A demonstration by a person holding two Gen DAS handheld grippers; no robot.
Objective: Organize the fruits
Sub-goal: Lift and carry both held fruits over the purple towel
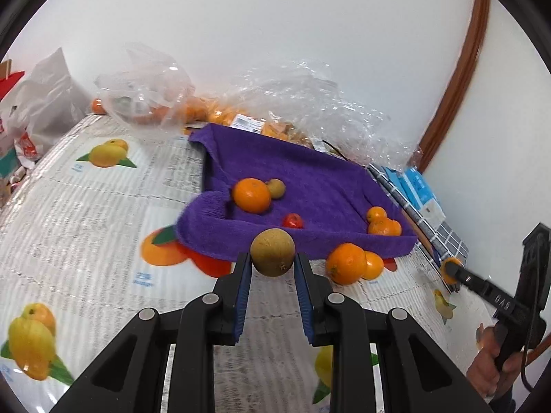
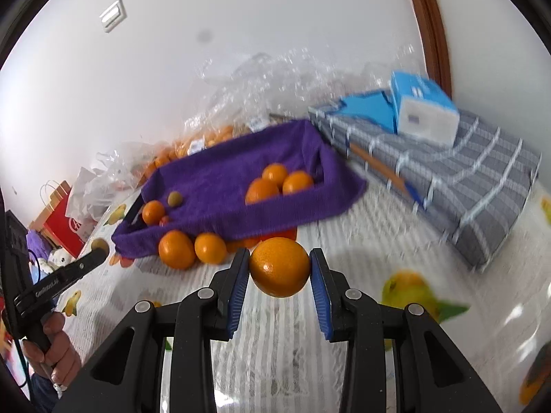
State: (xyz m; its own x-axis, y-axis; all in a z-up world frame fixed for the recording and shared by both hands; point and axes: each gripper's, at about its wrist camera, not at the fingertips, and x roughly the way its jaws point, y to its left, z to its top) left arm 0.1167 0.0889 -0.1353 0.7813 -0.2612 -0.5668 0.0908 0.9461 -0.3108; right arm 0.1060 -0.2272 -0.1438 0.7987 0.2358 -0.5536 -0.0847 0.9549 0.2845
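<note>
Your table (image 1: 86, 206) has a fruit-print cover. On it: purple towel (image 1: 310, 179) over a tray, 2 oranges (image 1: 346, 263) touching at its front edge, clear plastic bags (image 1: 303, 103) along the wall w/ oranges inside, white bag (image 1: 44, 103) at far left. Right side: grey checked cloth bundle (image 2: 465, 186) w/ blue box (image 2: 423, 106) on top.

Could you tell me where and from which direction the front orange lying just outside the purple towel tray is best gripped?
Grip that orange across its widest middle, coming from above: another orange touches one side and the purple towel tray stands close behind.
</note>
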